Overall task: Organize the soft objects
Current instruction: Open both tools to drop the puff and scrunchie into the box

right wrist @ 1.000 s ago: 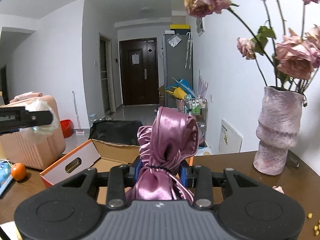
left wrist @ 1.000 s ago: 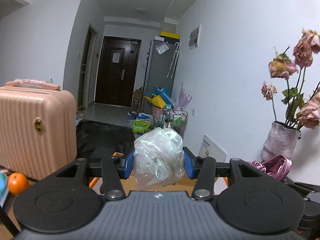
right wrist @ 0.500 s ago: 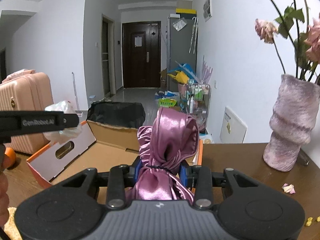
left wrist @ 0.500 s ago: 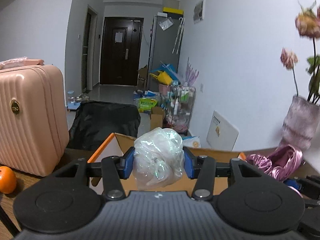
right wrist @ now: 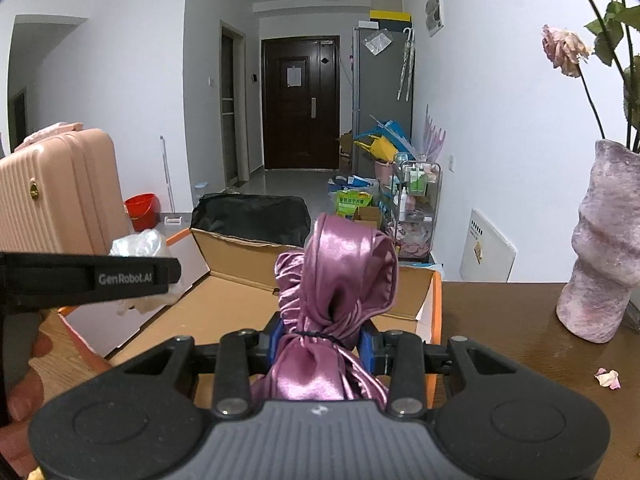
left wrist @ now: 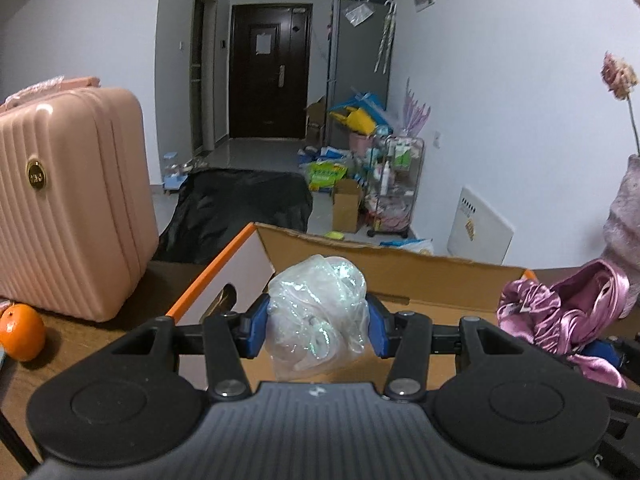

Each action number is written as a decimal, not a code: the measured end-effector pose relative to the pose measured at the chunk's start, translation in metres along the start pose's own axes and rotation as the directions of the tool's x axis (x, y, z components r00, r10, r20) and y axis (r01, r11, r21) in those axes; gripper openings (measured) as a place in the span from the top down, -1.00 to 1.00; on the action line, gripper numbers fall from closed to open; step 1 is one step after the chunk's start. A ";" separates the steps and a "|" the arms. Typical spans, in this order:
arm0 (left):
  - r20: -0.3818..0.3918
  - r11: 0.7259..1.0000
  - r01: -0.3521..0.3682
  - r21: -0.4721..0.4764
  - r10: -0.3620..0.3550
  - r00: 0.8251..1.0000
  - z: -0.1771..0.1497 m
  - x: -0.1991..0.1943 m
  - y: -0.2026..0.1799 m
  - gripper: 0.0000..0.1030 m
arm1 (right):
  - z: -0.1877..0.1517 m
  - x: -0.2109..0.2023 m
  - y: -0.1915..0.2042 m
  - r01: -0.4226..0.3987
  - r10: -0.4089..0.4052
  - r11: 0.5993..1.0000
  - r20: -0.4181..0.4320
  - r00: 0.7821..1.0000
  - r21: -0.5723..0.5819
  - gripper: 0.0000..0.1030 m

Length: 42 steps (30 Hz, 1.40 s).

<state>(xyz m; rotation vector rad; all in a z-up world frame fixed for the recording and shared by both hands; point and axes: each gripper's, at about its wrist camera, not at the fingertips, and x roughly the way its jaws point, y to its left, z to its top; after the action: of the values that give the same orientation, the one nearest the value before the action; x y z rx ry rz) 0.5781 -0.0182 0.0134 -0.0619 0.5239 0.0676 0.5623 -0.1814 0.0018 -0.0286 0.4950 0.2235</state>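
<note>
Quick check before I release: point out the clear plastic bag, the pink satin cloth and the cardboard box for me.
clear plastic bag (left wrist: 318, 312), left wrist view, middle of the crumpled wad between the blue pads.
pink satin cloth (right wrist: 340, 276), right wrist view, bunched top above the black tie.
cardboard box (right wrist: 240, 252), right wrist view, inner face of the far wall.

The open cardboard box (left wrist: 400, 276) sits on the wooden table (right wrist: 500, 320), its flaps spread left and back; the left gripper (left wrist: 316, 326) hangs over the box's near left part with the crumpled plastic bag (left wrist: 318, 312) between its pads; the right gripper (right wrist: 322, 344) is to its right, over the box's near edge, with the tied satin cloth bundle (right wrist: 336, 280) between its pads; the suitcase (left wrist: 68, 200) stands on the table left of the box, an orange (left wrist: 22, 332) before it; the vase (right wrist: 600, 240) stands right of the box, a fallen petal (right wrist: 608, 378) on the table in front of it; a black bag (right wrist: 252, 216) lies behind the box.
</note>
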 end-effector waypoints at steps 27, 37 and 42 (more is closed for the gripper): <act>0.021 0.991 -0.058 -0.117 0.061 0.998 0.008 -0.029 0.024 -1.00 | 0.010 -0.008 -0.014 0.074 -0.074 0.997 -0.003 0.997 0.032 -1.00; 0.086 0.995 0.003 -0.100 0.005 0.996 0.002 -0.081 0.024 -1.00 | 0.007 -0.053 -0.014 0.062 -0.064 0.997 0.046 0.997 0.040 -1.00; 0.107 0.997 -0.005 -0.071 0.013 0.994 -0.008 -0.102 0.022 -1.00 | -0.002 -0.072 -0.009 0.065 -0.066 0.997 0.057 0.996 0.031 -1.00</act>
<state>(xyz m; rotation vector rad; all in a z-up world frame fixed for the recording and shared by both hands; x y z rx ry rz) 0.4845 -0.0023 0.0571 -0.1243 0.4146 0.0977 0.5022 -0.2050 0.0342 -0.0097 0.4384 0.1525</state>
